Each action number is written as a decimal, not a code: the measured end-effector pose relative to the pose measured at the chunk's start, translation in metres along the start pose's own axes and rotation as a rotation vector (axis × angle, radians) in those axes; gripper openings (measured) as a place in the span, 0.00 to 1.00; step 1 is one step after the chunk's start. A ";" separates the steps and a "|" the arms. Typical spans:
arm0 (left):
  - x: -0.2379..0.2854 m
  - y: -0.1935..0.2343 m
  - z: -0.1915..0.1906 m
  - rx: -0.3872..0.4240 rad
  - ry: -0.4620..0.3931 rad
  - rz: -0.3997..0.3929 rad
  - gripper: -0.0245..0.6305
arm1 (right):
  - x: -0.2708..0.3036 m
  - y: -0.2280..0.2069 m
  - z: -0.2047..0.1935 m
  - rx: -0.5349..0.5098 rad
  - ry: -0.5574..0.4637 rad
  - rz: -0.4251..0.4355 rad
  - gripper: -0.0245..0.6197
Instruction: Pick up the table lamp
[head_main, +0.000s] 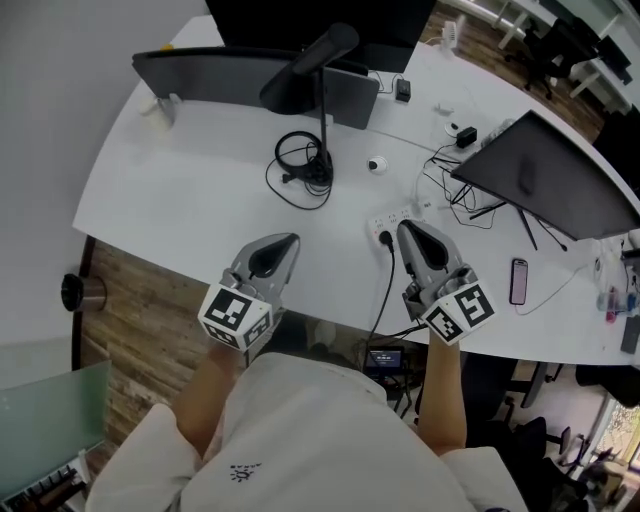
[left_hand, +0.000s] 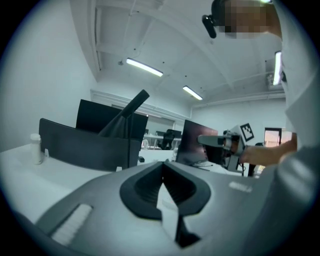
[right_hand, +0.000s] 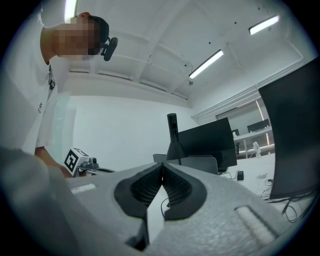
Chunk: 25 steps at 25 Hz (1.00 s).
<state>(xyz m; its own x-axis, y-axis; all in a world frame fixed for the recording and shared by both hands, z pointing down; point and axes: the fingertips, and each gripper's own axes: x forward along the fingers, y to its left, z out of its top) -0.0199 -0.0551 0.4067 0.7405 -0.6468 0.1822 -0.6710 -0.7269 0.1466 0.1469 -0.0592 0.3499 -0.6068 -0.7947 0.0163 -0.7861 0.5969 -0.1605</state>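
Table lamp (head_main: 326, 48): stem upright, head slanted.

Black table lamp (head_main: 325, 52) upright on white desk (head_main: 200, 185)

1. The person wore a white short-sleeved shirt (head_main: 330, 420) with a small dark printed mark (head_main: 243, 472) on the front.
2. The left tongs (head_main: 288, 240) and right tongs (head_main: 404, 228) had smooth grey shells around black ribbed pads (right_hand: 143, 188).
3. Each carried a white cube with black square markers: the left cube (head_main: 236, 315) and the right cube (head_main: 458, 312).
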 end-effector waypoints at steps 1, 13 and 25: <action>0.007 0.006 -0.003 0.006 0.007 -0.008 0.03 | 0.007 -0.002 -0.002 -0.008 0.003 0.002 0.04; 0.079 0.086 -0.033 0.008 0.021 -0.011 0.03 | 0.085 -0.035 -0.028 -0.044 0.024 0.048 0.04; 0.167 0.134 -0.054 0.008 0.020 0.071 0.03 | 0.165 -0.076 -0.038 -0.135 0.089 0.202 0.04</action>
<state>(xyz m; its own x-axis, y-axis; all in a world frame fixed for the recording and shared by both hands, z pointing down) 0.0115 -0.2480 0.5088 0.6903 -0.6920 0.2112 -0.7212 -0.6814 0.1249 0.1019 -0.2316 0.4019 -0.7565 -0.6485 0.0847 -0.6528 0.7567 -0.0366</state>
